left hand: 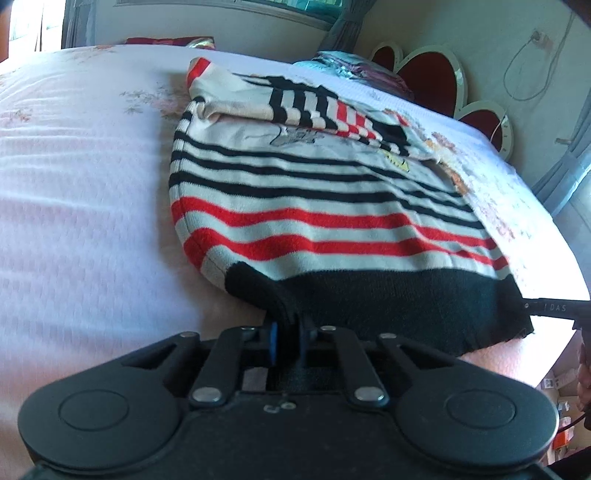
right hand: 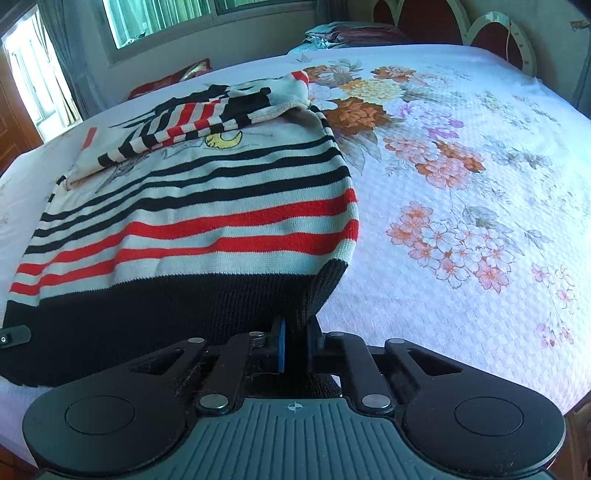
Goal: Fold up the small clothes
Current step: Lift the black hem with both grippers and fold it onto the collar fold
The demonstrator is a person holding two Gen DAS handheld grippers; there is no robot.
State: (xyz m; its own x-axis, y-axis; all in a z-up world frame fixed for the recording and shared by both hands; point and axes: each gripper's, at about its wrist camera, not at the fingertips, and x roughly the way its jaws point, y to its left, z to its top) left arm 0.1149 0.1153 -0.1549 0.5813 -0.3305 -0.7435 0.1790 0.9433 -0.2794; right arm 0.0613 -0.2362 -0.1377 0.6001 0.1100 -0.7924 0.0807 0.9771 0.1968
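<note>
Left gripper (left hand: 288, 334) and right gripper (right hand: 295, 343) are each pinching the striped sweater's (right hand: 207, 221) black hem corners, lying on the bed (right hand: 461, 258).

This is a bedroom in someone's home. A wide bed (right hand: 461, 229) fills the room, spread with a white textured bedspread (right hand: 424, 177) printed with orange and pink flowers. At the head of the bed stands a headboard (left hand: 436, 79) of red padded hearts edged in white. Folded bedding (right hand: 343, 33) is stacked against that headboard. Beyond the far side of the bed a window (right hand: 166, 16) with green curtains lets daylight in, and a red cushion (right hand: 173, 79) lies below it.
</note>
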